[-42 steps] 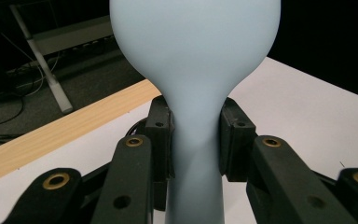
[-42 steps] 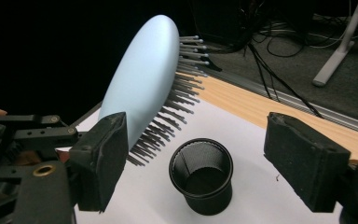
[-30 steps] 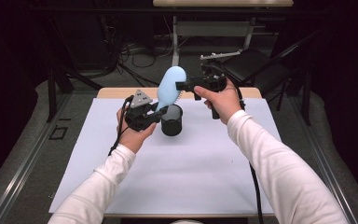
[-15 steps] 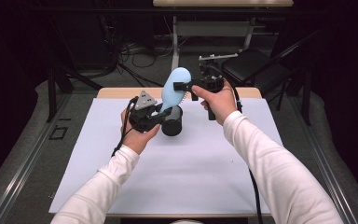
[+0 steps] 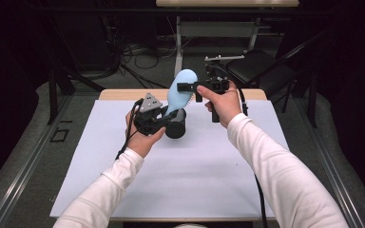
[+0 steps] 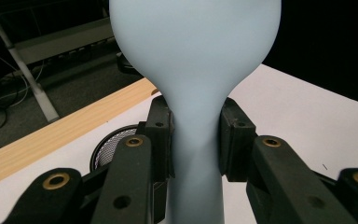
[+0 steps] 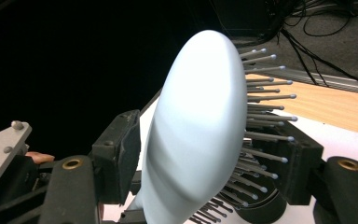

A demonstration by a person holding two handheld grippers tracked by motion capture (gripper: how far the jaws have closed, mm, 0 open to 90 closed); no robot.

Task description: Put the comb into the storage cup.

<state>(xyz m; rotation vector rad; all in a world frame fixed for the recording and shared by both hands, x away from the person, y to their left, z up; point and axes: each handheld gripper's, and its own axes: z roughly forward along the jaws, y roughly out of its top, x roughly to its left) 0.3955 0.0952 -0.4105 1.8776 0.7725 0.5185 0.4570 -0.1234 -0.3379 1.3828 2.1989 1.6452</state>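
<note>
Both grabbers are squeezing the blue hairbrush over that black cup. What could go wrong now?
1. The left gripper pinches the hairbrush at its smooth narrow neck, so the brush might slide or twist.
2. The right gripper presses on the bristles on one side; they could bend, or the grip could slip.
3. The mesh cup sits right beneath; a bump could tip it over.

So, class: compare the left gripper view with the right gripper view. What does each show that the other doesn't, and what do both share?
Left gripper view: the left gripper shut on the narrow neck of the light blue hairbrush, seen from its smooth back.

Right gripper view: the brush's bristles, with the right gripper around the wide head, and the grey plate of the other gripper.

Both: the brush, the black mesh cup, the white table and its wooden edge.
</note>
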